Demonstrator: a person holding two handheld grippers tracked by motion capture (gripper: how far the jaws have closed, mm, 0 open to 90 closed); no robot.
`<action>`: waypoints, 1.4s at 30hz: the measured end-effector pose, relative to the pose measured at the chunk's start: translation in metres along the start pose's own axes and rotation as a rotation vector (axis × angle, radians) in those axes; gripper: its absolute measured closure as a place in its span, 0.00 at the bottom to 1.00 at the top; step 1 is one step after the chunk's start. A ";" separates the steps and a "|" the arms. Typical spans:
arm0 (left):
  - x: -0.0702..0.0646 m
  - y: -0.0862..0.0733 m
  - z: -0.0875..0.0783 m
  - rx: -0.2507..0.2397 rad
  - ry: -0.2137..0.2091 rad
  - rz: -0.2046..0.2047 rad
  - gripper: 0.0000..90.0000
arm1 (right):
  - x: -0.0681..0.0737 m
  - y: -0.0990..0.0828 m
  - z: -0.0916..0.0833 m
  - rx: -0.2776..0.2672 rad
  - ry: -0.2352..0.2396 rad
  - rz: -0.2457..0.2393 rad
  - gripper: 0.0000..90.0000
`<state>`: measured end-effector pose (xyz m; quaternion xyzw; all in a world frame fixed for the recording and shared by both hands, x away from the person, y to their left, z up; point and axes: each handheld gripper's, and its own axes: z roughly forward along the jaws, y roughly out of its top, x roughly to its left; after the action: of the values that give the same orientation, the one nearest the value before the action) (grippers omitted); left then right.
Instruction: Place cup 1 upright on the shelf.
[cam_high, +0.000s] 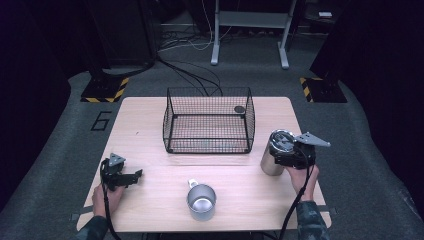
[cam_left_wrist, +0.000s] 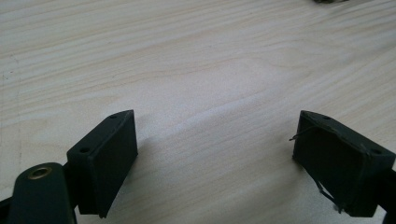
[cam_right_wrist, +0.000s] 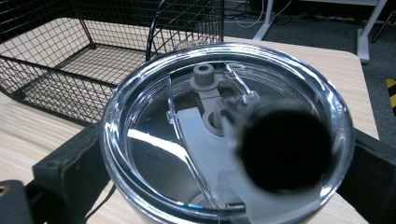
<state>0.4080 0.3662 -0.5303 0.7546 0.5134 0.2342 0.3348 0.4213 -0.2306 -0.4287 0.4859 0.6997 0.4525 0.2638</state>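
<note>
Nearest me, at six o'clock on the table (cam_high: 150, 120), a steel mug (cam_high: 201, 201) stands upright and open-mouthed, its handle turned away from me. At about eight o'clock my left gripper (cam_high: 134, 176) lies low over bare wood, its jaws apart with nothing between them; I judge it is parked there to keep out of the way. Farther out, at about three o'clock, my right gripper (cam_high: 276, 152) clamps the steel tumbler (cam_high: 272, 160) from both sides just under its clear lid (cam_right_wrist: 187, 140), a high hold that should keep it upright when lifted. At twelve o'clock sits the wire basket (cam_high: 207, 145), open on top and close to the tumbler, likely its destination.
</note>
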 end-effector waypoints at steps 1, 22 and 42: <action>0.000 0.000 0.000 0.000 0.000 -0.001 0.15 | 0.000 0.000 0.001 0.000 -0.004 0.002 0.01; 0.000 0.000 0.000 -0.001 0.001 -0.002 0.15 | 0.007 0.003 0.000 -0.010 -0.044 -0.045 0.04; 0.000 0.000 0.000 -0.002 0.001 -0.001 0.15 | 0.015 0.016 -0.020 -0.026 -0.010 -0.054 0.04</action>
<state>0.4080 0.3661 -0.5304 0.7538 0.5139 0.2348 0.3355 0.4063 -0.2220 -0.4047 0.4656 0.7052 0.4521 0.2856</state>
